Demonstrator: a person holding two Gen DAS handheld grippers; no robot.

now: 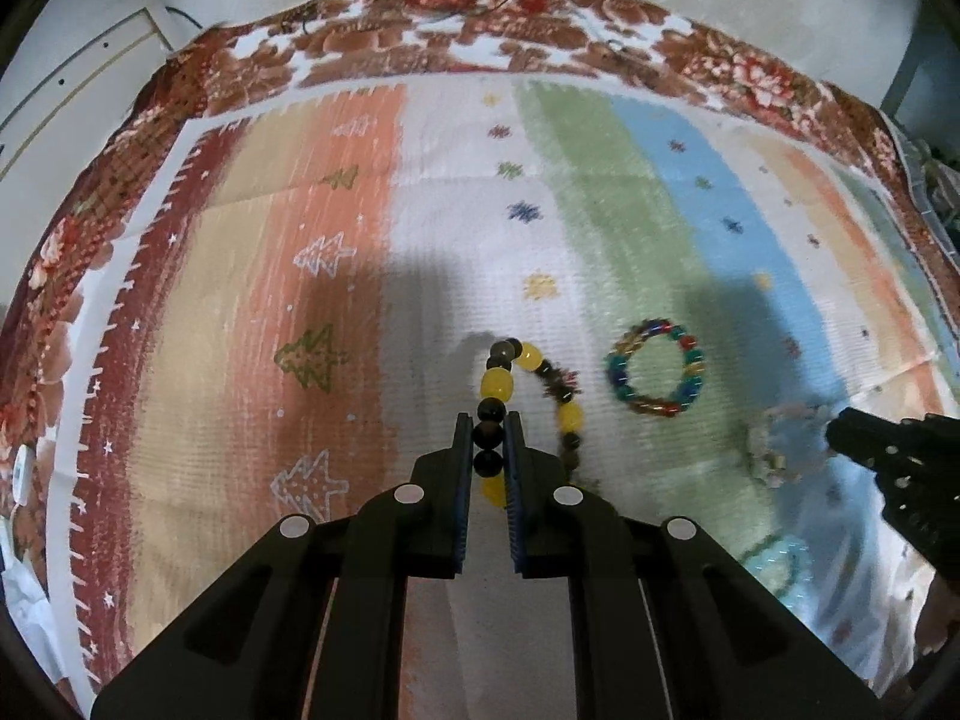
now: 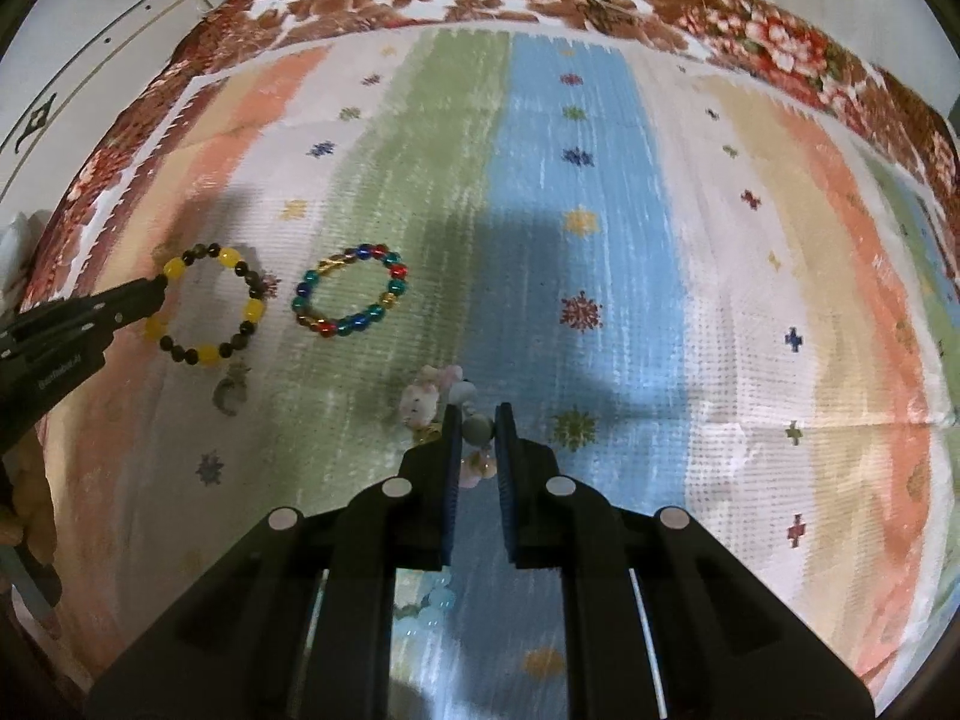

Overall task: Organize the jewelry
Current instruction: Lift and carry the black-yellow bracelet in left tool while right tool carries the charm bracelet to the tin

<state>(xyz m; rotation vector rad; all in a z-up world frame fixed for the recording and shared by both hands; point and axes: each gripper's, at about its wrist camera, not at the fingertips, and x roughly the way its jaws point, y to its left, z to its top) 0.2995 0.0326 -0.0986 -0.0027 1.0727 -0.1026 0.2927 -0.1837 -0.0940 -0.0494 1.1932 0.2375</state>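
My left gripper [image 1: 487, 423] is shut on the yellow-and-dark bead bracelet [image 1: 497, 385], which also shows at the left of the right wrist view [image 2: 207, 306] with the left gripper [image 2: 159, 288] on its rim. A multicoloured bead bracelet [image 1: 655, 367] lies flat on the striped cloth to its right; it also shows in the right wrist view [image 2: 351, 291]. My right gripper [image 2: 478, 420] is shut on a pale pastel bead bracelet [image 2: 427, 399], blurred in the left wrist view [image 1: 780, 441] where the right gripper [image 1: 840, 429] enters from the right.
A striped cloth [image 2: 588, 276] with small motifs covers a floral-bordered blanket [image 1: 420, 42]. A pale green bead bracelet [image 2: 429, 606] lies under my right gripper, also in the left wrist view [image 1: 780, 570]. A small greyish charm [image 2: 231, 393] hangs by the yellow bracelet.
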